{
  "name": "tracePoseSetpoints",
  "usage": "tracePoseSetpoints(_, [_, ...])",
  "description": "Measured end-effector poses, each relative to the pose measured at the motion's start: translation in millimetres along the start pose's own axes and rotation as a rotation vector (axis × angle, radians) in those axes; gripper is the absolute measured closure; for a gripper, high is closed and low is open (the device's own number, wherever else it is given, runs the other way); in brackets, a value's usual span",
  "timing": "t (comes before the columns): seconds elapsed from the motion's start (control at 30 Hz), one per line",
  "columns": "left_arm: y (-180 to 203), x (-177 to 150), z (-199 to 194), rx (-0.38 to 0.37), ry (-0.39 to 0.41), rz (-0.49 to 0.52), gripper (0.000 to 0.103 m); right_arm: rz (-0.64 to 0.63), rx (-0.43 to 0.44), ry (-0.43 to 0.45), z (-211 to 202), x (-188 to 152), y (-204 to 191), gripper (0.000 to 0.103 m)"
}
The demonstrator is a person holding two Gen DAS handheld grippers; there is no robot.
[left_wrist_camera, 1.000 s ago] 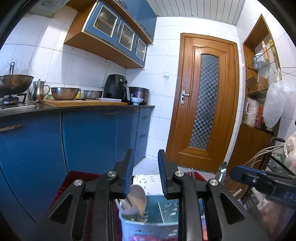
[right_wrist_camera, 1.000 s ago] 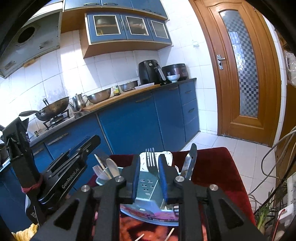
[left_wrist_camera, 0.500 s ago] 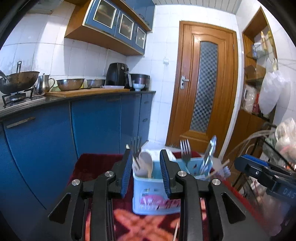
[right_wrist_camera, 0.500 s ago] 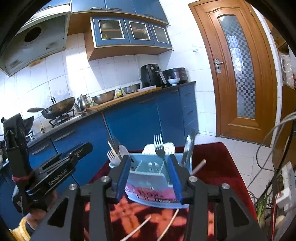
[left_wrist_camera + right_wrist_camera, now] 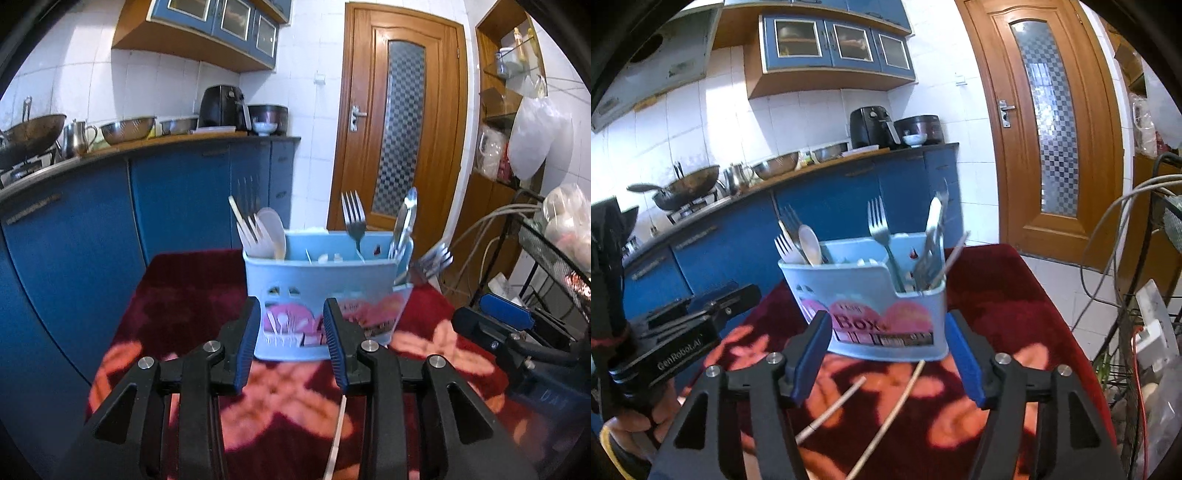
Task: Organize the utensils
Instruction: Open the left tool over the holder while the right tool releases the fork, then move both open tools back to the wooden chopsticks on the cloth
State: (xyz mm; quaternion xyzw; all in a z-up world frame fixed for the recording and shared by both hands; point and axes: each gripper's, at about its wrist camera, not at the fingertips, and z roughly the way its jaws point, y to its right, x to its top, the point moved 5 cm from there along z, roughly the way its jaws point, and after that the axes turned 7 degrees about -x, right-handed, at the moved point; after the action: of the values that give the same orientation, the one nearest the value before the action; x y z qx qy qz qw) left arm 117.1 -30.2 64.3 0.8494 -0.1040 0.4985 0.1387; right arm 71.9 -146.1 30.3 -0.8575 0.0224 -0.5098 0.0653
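Observation:
A light blue utensil holder stands on a red flowered cloth. It holds plastic forks and a spoon at its left end, a metal fork in the middle, and metal utensils at its right end. Two chopsticks lie on the cloth in front of it. My left gripper is open and empty, just short of the holder. My right gripper is open wide and empty, in front of the holder.
Blue kitchen cabinets with a countertop carrying a wok, bowls and an air fryer run along the left. A wooden door stands behind. A wire rack with cables is at the right.
Both grippers have drawn back and down from the holder, so it now shows whole. The right gripper has opened wider. The chopsticks on the cloth have come into view.

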Motion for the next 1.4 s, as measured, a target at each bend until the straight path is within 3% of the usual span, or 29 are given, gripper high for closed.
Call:
tracePoseSetpoints(0.43, [3.6, -54.6, 43.8, -0.038, -0.199, -0.011, 0.067, 0.058, -0.016, -0.086, 18.9, -31.5, 20.1, 0.037])
tracePoseSetpoints(1.23, [28.9, -103.0, 100.4, -0.091, -0.454, 0.052, 0.067, 0.121, -0.030, -0.167, 35.2, -54.6, 42.6, 0.037])
tracePoseSetpoints(1.33, [29.7, -104.0, 102.7, -0.092, -0.456, 0.055, 0.078, 0.126, -0.030, -0.173, 36.1, -55.9, 44.5, 0.037])
tracePoseSetpoints(1.4, [29.9, -104.3, 104.1, -0.099, -0.458, 0.051, 0.091, 0.128, -0.031, -0.179, 37.2, -56.5, 45.2, 0.037])
